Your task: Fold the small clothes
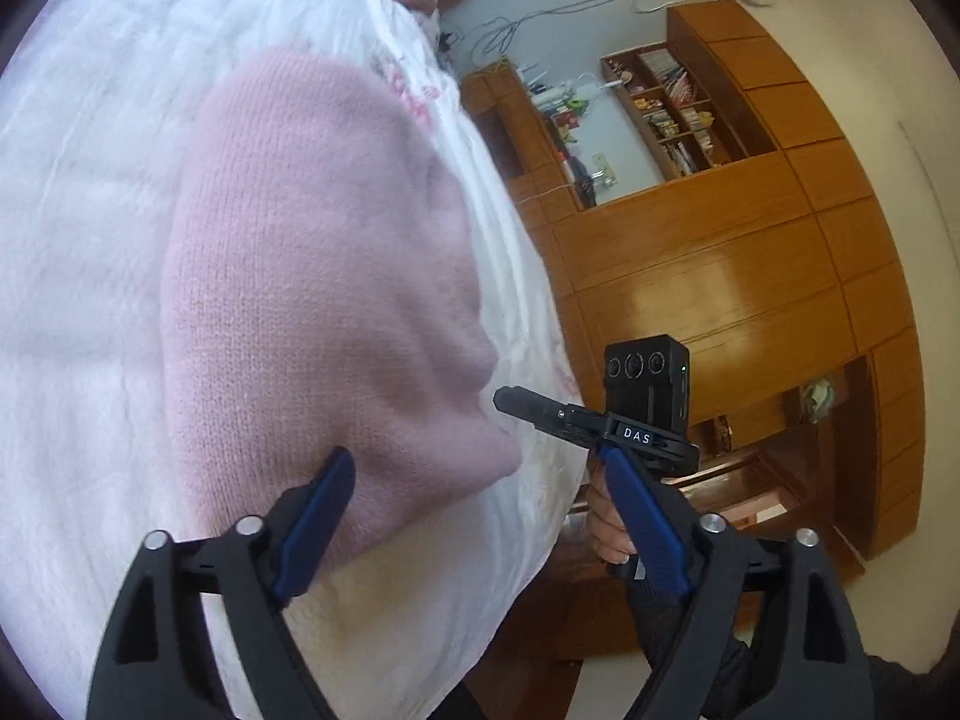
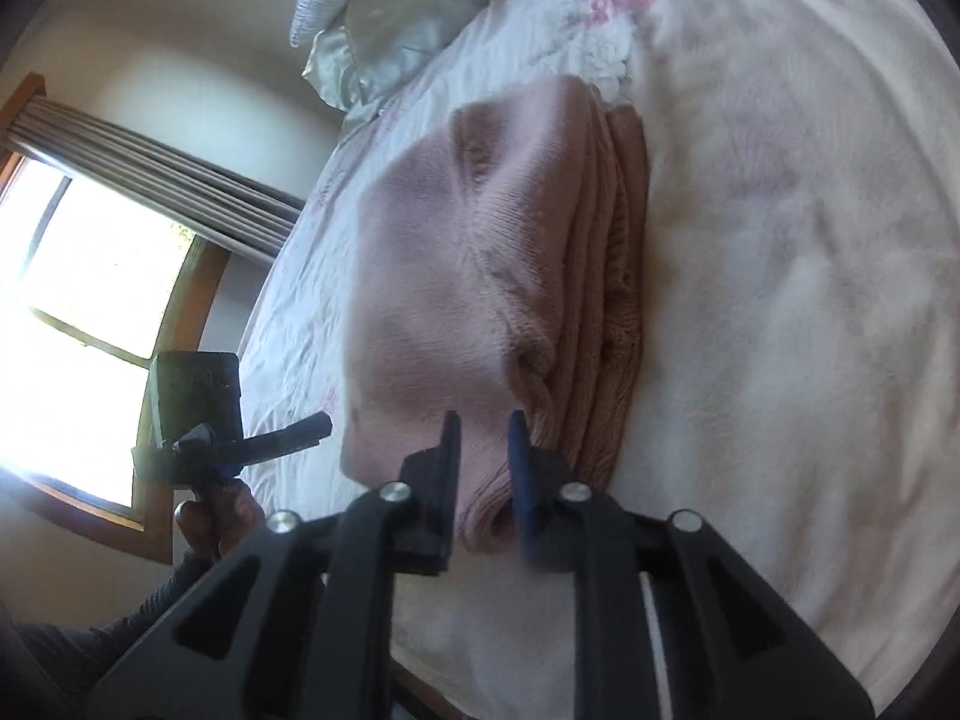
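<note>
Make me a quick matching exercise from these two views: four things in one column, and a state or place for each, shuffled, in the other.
Things:
1. left gripper
2. right gripper
3. pink sweater
4. wooden cabinet

States or places:
A. folded in layers on the white bed cover
B. against the wall, past the bed's edge
C. fingers wide apart, holding nothing
D. fingers close together at the sweater's near edge

Pairs: 1-C, 2-D, 3-A, 4-B
</note>
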Available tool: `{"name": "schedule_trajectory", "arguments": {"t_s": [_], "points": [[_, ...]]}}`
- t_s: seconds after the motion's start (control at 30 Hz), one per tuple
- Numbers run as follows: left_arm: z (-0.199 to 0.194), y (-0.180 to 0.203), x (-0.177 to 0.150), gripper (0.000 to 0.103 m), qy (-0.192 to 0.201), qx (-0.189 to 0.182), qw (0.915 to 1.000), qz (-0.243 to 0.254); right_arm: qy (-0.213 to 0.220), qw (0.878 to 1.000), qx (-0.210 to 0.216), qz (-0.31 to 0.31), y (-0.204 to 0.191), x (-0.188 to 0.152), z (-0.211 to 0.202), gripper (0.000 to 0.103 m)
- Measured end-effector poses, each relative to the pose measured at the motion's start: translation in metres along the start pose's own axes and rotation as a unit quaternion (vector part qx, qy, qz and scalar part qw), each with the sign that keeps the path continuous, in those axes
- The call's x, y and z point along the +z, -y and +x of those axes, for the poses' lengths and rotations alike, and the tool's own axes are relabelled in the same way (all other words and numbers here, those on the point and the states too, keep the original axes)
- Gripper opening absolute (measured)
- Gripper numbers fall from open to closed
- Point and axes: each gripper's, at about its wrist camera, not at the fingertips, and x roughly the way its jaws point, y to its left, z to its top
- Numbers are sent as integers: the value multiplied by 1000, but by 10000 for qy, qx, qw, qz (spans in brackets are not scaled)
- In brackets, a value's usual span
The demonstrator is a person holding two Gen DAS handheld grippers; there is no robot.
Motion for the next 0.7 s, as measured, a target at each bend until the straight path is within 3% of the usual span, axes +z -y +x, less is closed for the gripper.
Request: {"name": "schedule_trajectory", "arguments": {"t_s": [0.03,0.1,0.13,0.23,0.3,0.5,0.7], "points": [[-12,-2,-1,100,157,189,9997,33,74,9999,-125,-10,-2,2,-7,51],[-34,-16,-1,99,372,464,9982,-108,298,9990,-305,114,4,11,-16,87],[-42,-25,-1,99,393,491,9977,-271,337,9990,-223,205,12,18,-18,92],[-48,-61,1,99,203,553,9954,-756,-89,9950,553,831,54,46,-3,92],[-40,-80,7,99,19,480,9933,-1050,-380,9899,773,1129,74,68,14,92],[5,-95,22,99,-482,89,9933,-1050,-652,9880,639,1243,101,114,51,92],[44,-97,29,99,-711,-409,9927,-887,-801,9895,720,960,93,130,74,92]]}}
